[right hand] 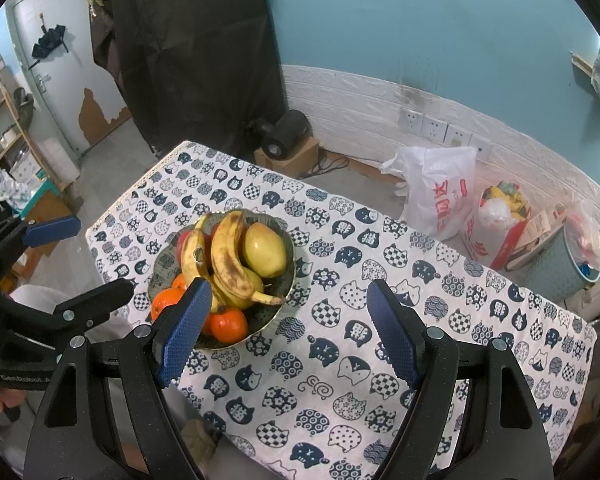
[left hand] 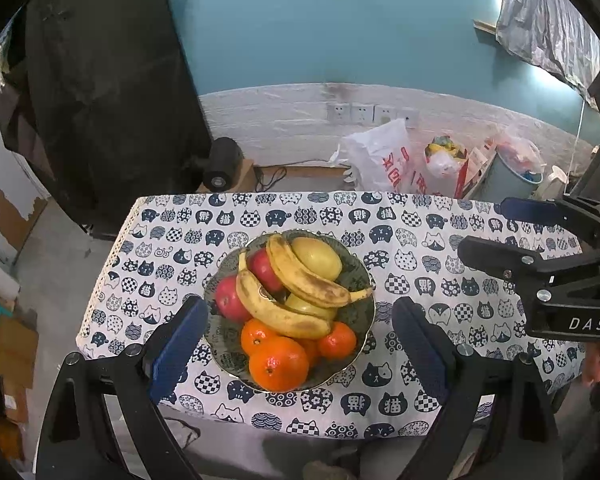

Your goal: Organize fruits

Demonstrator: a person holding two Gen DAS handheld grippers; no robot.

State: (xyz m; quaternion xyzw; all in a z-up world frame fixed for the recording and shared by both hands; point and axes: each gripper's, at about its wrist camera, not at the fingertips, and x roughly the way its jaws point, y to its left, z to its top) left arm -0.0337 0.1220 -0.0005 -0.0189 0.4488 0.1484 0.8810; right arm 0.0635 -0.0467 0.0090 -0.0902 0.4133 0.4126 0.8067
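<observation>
Both my grippers, left gripper (left hand: pixel 300 344) and right gripper (right hand: pixel 290 328), gape wide and empty above the bench (right hand: pixel 440 320); the fruit bowl (left hand: pixel 356 268) sits centre frame.

A patterned bowl (left hand: pixel 362 280) heaped with bananas (left hand: pixel 300 276), apples (left hand: pixel 230 300) and oranges (left hand: pixel 278 364) sits on a cat-print tablecloth (left hand: pixel 420 280). The left gripper (left hand: pixel 300 340) hangs gaping just before the bowl, the right gripper (left hand: pixel 540 240) off to the bowl's right.

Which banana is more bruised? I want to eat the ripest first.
The upper banana beside the yellow pear; it has large brown patches.
</observation>
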